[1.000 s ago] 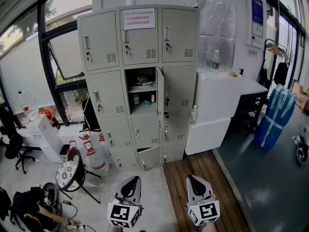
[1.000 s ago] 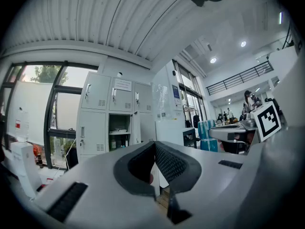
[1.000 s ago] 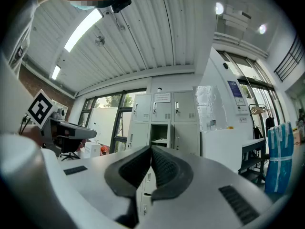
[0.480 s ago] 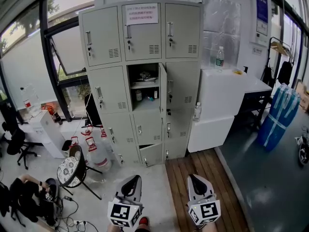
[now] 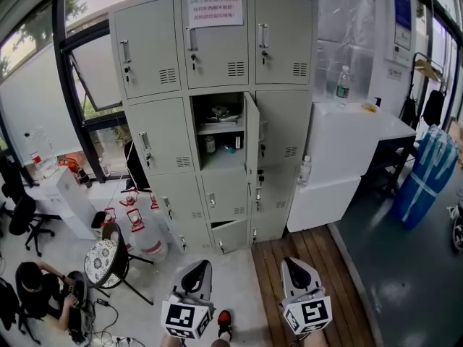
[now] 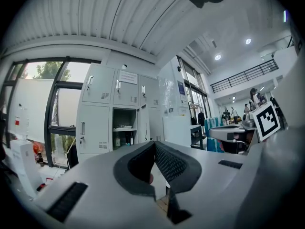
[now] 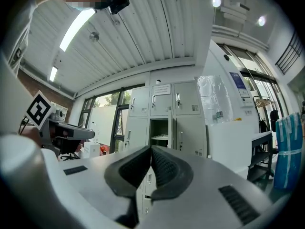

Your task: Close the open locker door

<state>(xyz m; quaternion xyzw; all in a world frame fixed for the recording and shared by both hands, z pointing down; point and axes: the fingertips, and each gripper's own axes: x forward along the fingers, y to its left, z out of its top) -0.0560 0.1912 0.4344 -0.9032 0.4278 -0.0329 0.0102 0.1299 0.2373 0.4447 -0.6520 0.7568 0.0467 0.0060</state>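
Note:
A grey locker cabinet (image 5: 217,114) stands ahead against the wall. In its middle column, second row, one door (image 5: 251,134) is swung out to the right, nearly edge-on, baring a compartment (image 5: 219,130) with a shelf and small items. The same open compartment (image 6: 125,133) shows in the left gripper view, and the open door (image 7: 173,133) in the right gripper view. My left gripper (image 5: 197,277) and right gripper (image 5: 295,272) hang low and side by side, well short of the lockers. Both are shut with nothing held, their pads meeting at the tips (image 6: 155,144) (image 7: 150,149).
A small bottom locker door (image 5: 231,235) is ajar. Right of the lockers a white cabinet (image 5: 340,157) carries a bottle (image 5: 343,85). A stool (image 5: 108,259) and water jugs (image 5: 145,237) stand at the left, a blue wrapped bundle (image 5: 427,179) at the right. A person (image 5: 32,280) crouches lower left.
The lockers have grown larger and drifted right in the head view as I came closer. Both grippers stay shut in the same spots in the head view.

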